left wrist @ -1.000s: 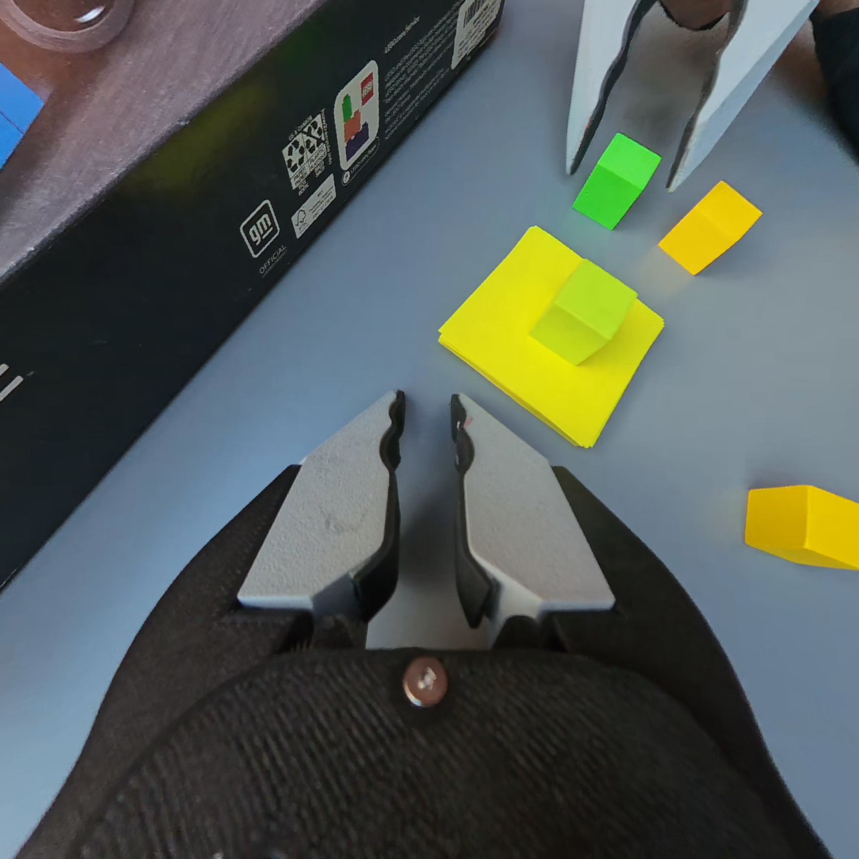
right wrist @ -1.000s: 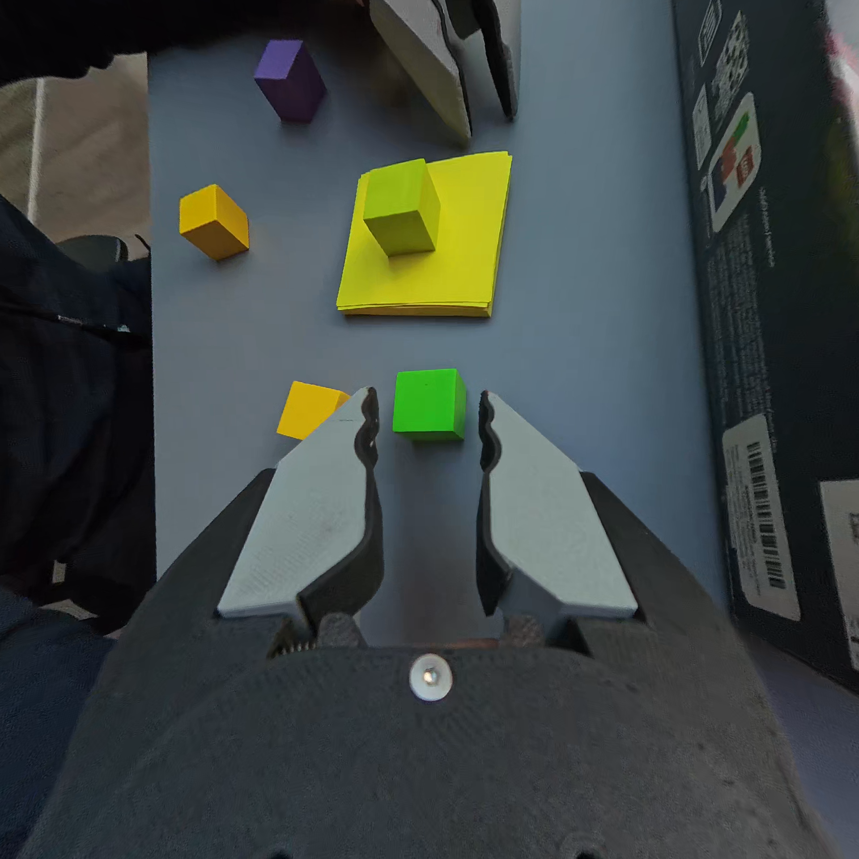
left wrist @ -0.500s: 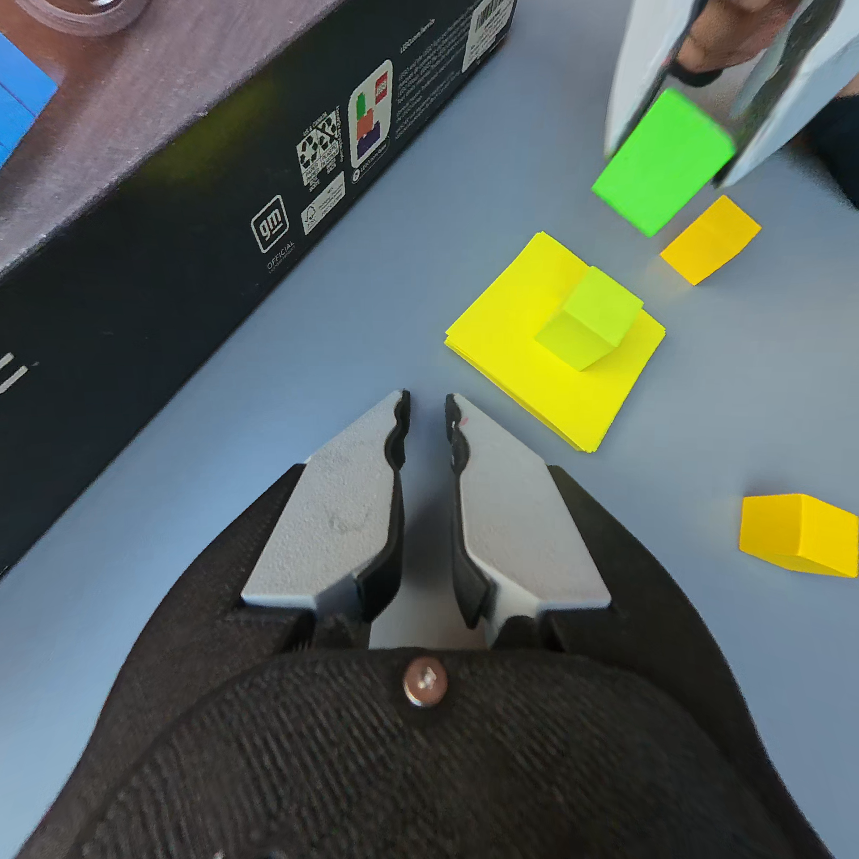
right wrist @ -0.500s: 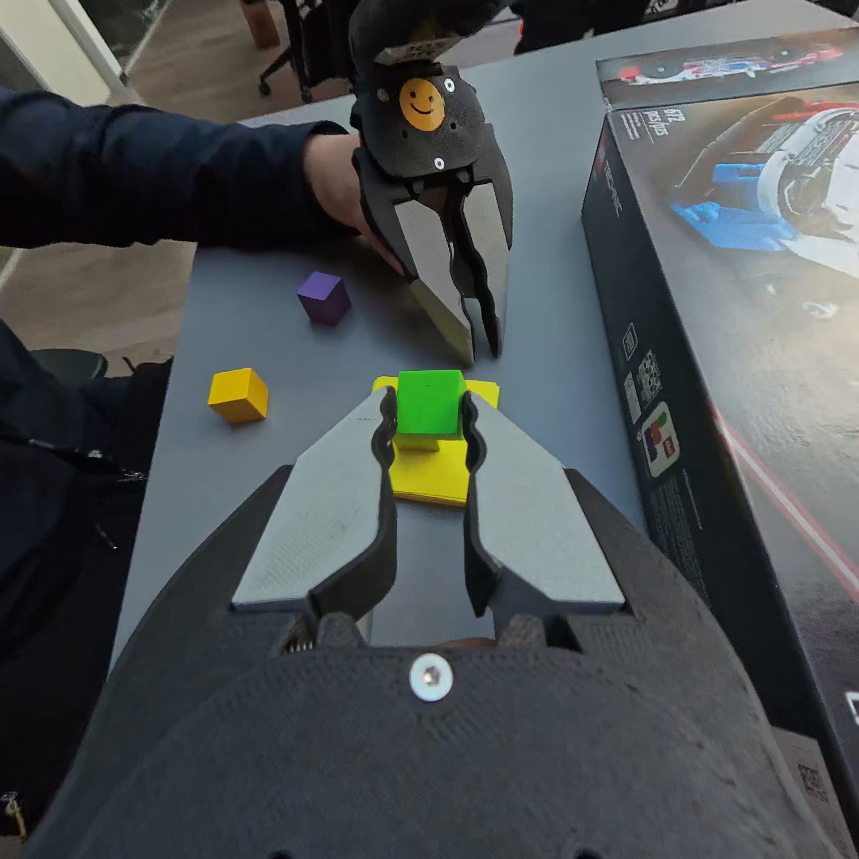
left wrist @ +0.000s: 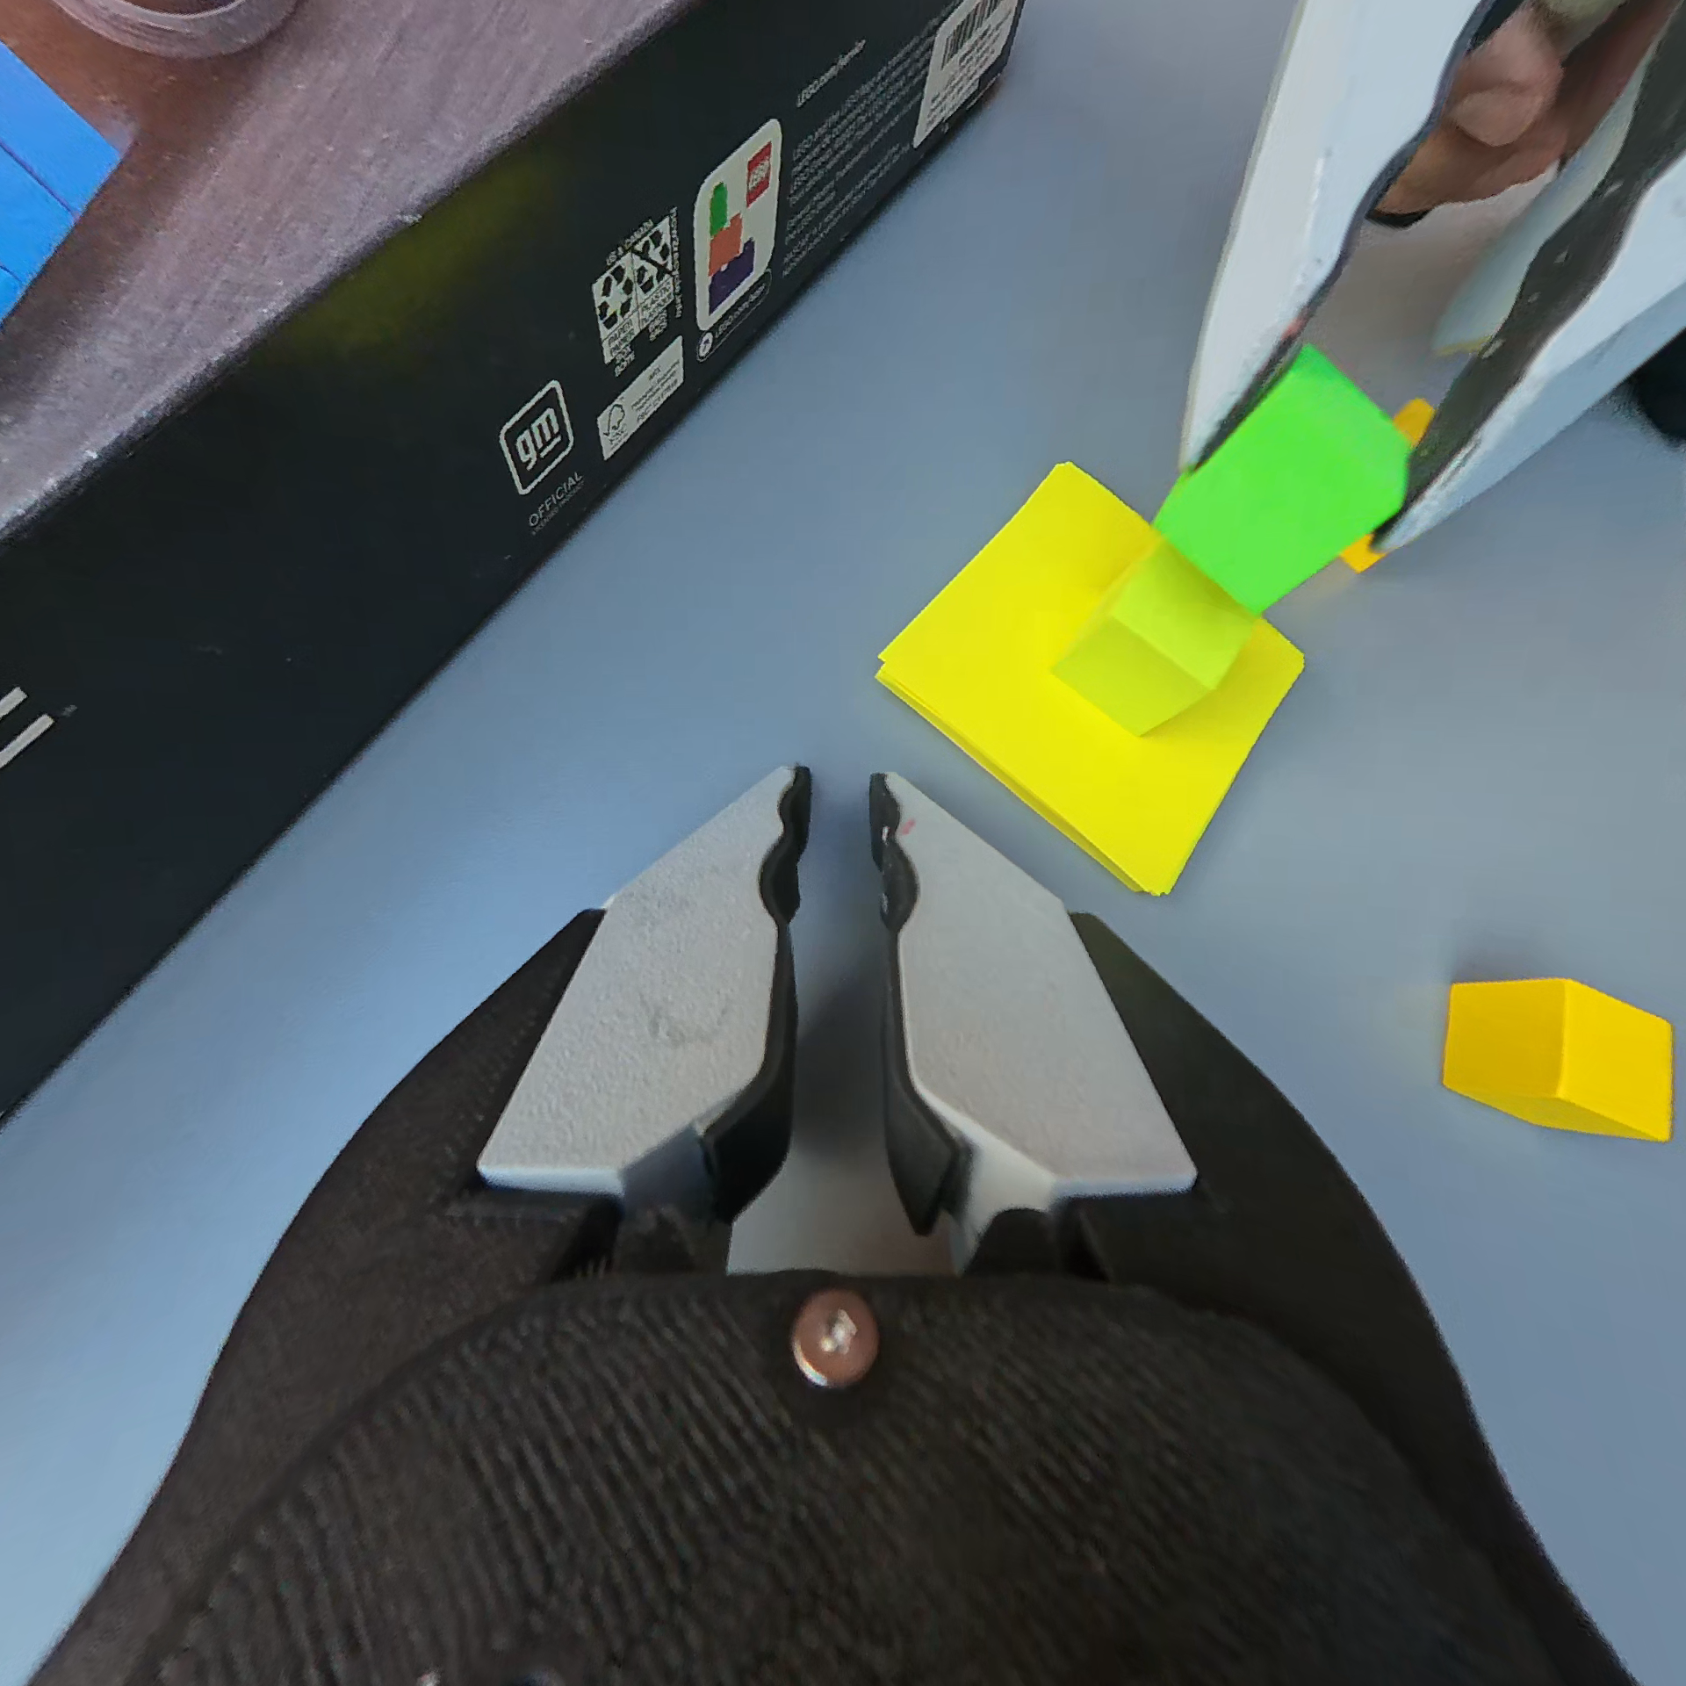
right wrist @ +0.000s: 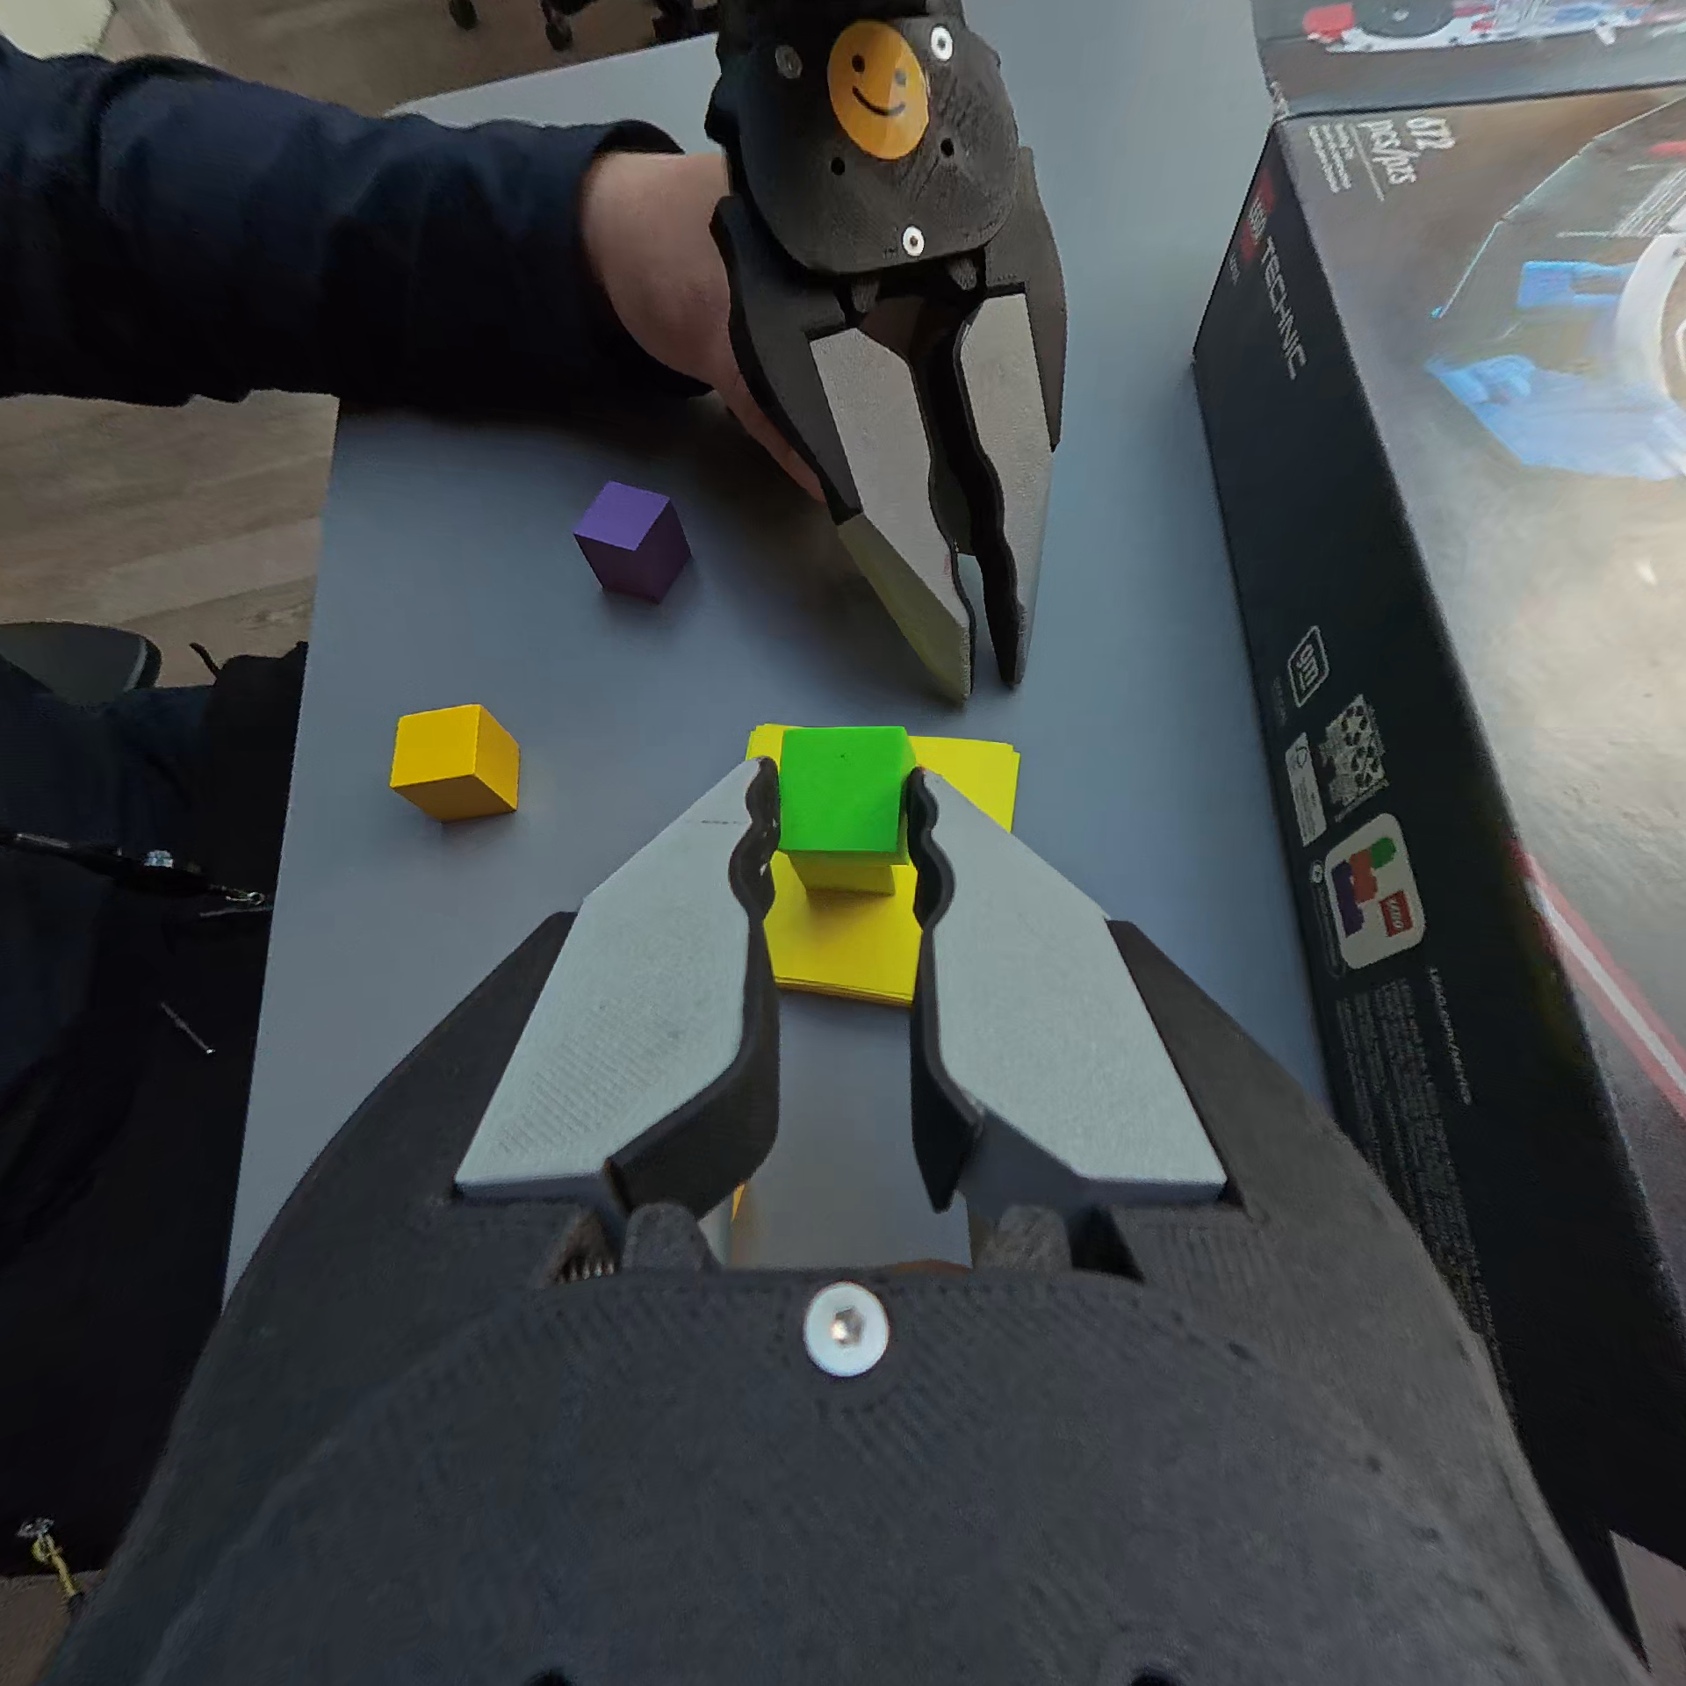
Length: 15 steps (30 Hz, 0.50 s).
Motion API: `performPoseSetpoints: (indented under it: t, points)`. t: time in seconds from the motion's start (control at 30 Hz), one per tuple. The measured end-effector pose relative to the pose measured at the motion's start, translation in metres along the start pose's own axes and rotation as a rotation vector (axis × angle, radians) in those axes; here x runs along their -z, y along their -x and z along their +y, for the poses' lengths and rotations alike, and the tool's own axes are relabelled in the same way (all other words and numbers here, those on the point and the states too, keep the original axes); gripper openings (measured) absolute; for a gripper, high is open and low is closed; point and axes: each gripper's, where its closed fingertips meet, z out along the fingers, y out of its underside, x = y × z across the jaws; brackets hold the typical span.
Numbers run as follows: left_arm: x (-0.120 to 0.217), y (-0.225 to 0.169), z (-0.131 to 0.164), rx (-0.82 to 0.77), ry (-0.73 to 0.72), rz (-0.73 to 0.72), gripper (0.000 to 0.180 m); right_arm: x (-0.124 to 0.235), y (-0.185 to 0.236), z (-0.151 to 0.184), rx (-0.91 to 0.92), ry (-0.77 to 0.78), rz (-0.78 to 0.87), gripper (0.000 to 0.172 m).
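**Inspector A:** Left to right, please. What did the left side show?

**Inspector B:** The purple cube (right wrist: 632,552) and a yellow cube (right wrist: 454,760) sat loose on the counter (right wrist: 411,912). The left gripper (left wrist: 837,792) was narrowly parted, pinching nothing, tips just beside the yellow paper pad (left wrist: 1086,675).

**Inspector A:** And the right gripper (right wrist: 840,792)?

**Inspector B:** Its pads pressed the bright green cube (right wrist: 841,792) on both sides, directly above the lime cube (left wrist: 1151,652) on the pad (edges roughly aligned). The right gripper was the nearer.

**Inspector A:** Anything obscured?

**Inspector B:** Whether green touched lime could not be told. Another yellow cube (left wrist: 1368,547) was mostly hidden behind the right gripper; the black box (right wrist: 1460,639) ran out of view.
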Motion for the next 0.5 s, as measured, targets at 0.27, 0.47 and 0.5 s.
performPoseSetpoints:
  t: [0.27,0.47,0.5]
  points:
    - [0.000,0.000,0.000,0.003,0.000,0.003,0.011,-0.011,0.001,0.007,0.021,0.032,-0.001,0.026]
    - [0.000,-0.001,0.000,-0.006,0.000,0.001,0.012,-0.009,0.006,-0.005,0.028,-0.036,-0.020,0.026]
    - [0.000,-0.001,0.000,-0.005,0.000,0.002,0.012,-0.007,0.007,-0.009,0.021,-0.060,-0.033,0.026]
